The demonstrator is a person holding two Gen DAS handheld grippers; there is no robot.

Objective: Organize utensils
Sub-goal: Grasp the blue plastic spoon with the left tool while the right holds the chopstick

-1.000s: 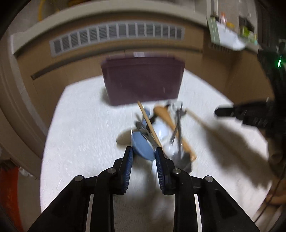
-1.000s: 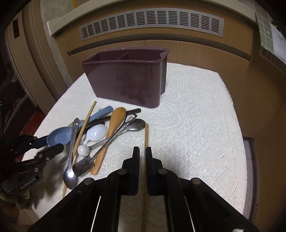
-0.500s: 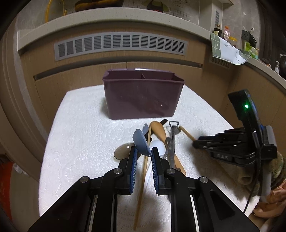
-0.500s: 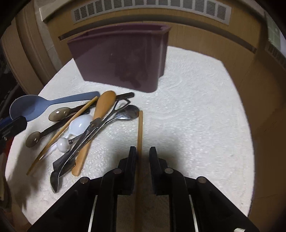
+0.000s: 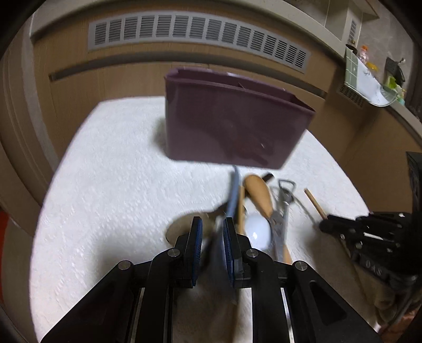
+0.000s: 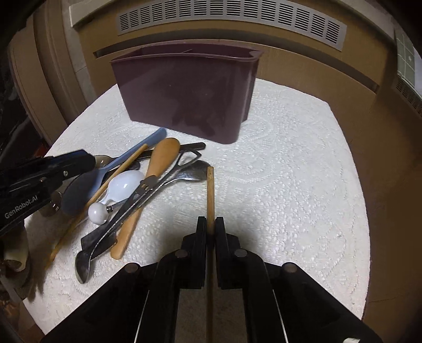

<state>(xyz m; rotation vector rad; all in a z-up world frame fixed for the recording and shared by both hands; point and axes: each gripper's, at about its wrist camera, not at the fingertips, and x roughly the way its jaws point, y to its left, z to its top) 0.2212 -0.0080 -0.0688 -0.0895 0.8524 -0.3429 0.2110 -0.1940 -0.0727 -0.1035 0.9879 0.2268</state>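
Observation:
My left gripper [image 5: 212, 230] is shut on the bowl end of a blue spoon [image 5: 233, 190]. Its handle points toward the purple caddy [image 5: 232, 126]. In the right wrist view the left gripper [image 6: 76, 182] comes in from the left, the blue spoon [image 6: 126, 155] held just over the utensil pile. My right gripper [image 6: 211, 224] is closing, its pads against a wooden chopstick [image 6: 210, 190] that lies on the cloth right of the pile. The pile holds a wooden spoon [image 6: 163, 155], a white spoon [image 6: 124, 184], a bottle opener [image 6: 184, 161] and a metal spoon [image 6: 84, 266].
The caddy [image 6: 184, 100] stands at the back of a round table under a white lace cloth [image 6: 290, 184]. A second chopstick [image 6: 116, 171] crosses the pile. Wooden cabinet fronts with a vent grille [image 6: 232, 18] rise behind the table.
The left gripper shut on the blue spoon, then shifted and rolled with it. The right gripper opened around the chopstick and closed on it again.

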